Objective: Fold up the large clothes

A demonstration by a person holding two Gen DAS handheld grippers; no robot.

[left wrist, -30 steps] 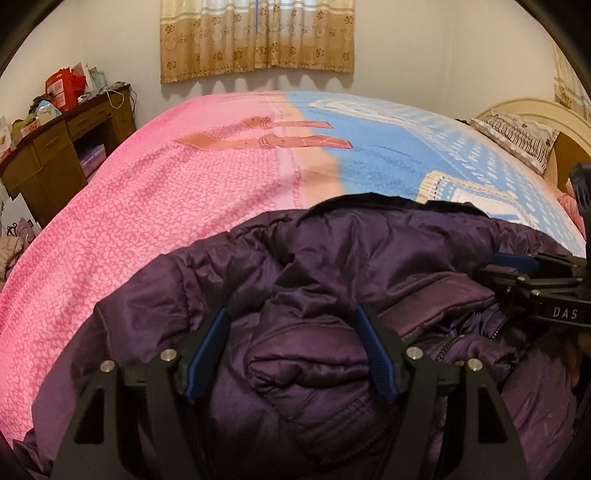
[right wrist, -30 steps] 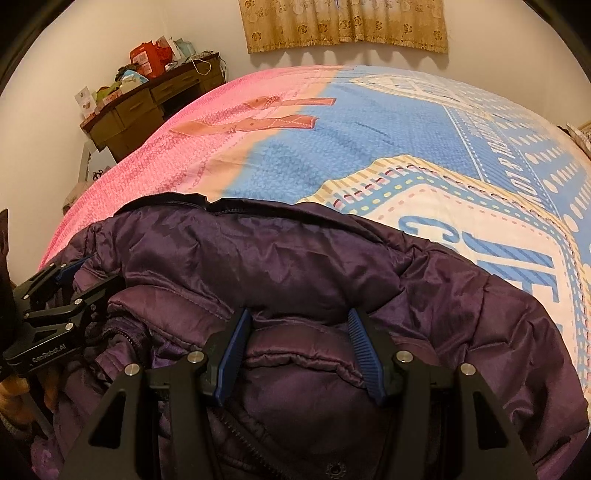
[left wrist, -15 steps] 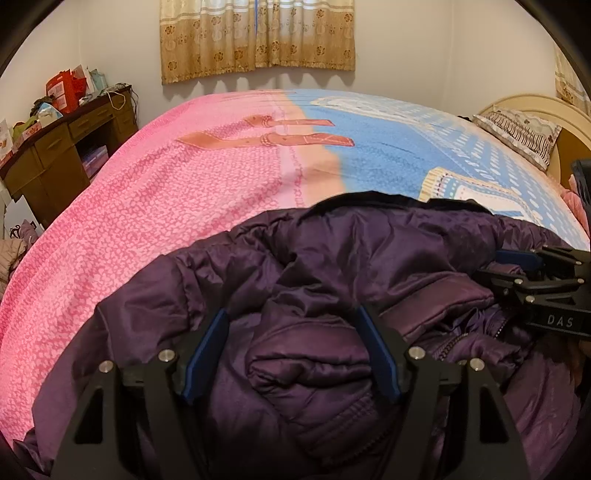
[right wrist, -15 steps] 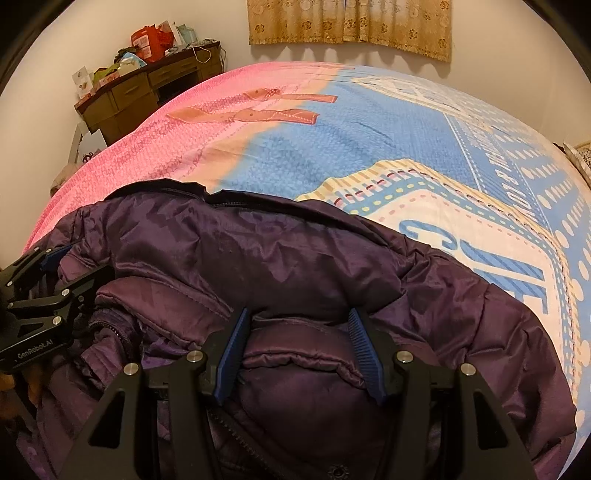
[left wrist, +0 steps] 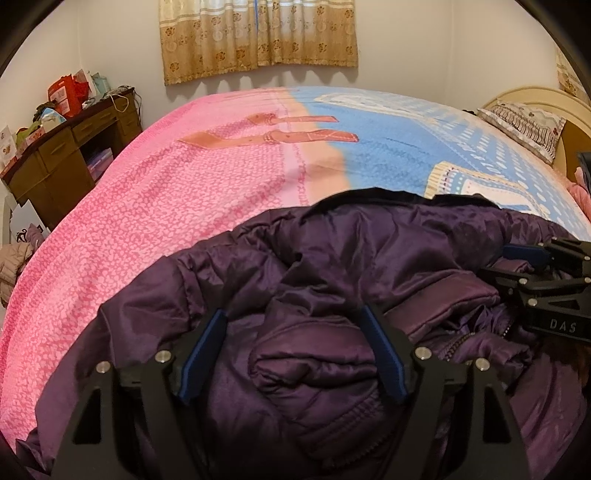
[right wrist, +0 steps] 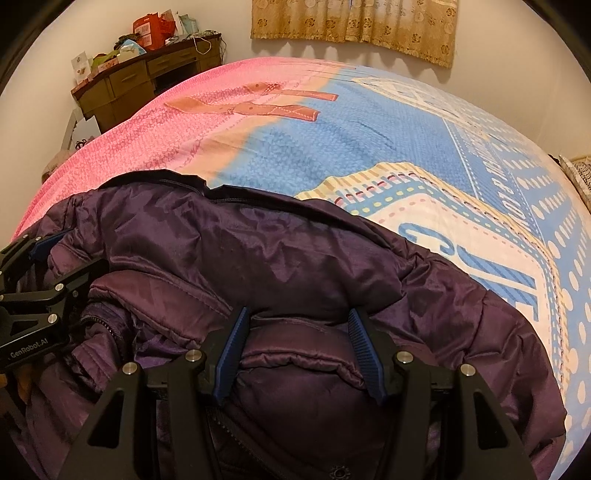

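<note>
A big dark purple puffer jacket (left wrist: 369,258) lies bunched at the near edge of the bed; it also fills the lower right wrist view (right wrist: 277,266). My left gripper (left wrist: 293,321) has its jaws wide apart around a thick puffy fold of the jacket. My right gripper (right wrist: 299,325) stands the same way around another padded fold, and shows at the right edge of the left wrist view (left wrist: 535,273). The left gripper shows at the left edge of the right wrist view (right wrist: 40,273). Whether the blue pads press the fabric is unclear.
The bed has a pink and blue printed cover (left wrist: 184,192) stretching away behind the jacket. A brown desk (left wrist: 66,147) with clutter stands at the far left wall. Pillows and a headboard (left wrist: 528,122) are at the right. Curtains (left wrist: 258,33) hang on the far wall.
Both grippers keep their hold on the jacket folds, jaws unchanged. Both cameras have tilted slightly, the right more, so the bed sits lower in view; the jacket has barely shifted.
</note>
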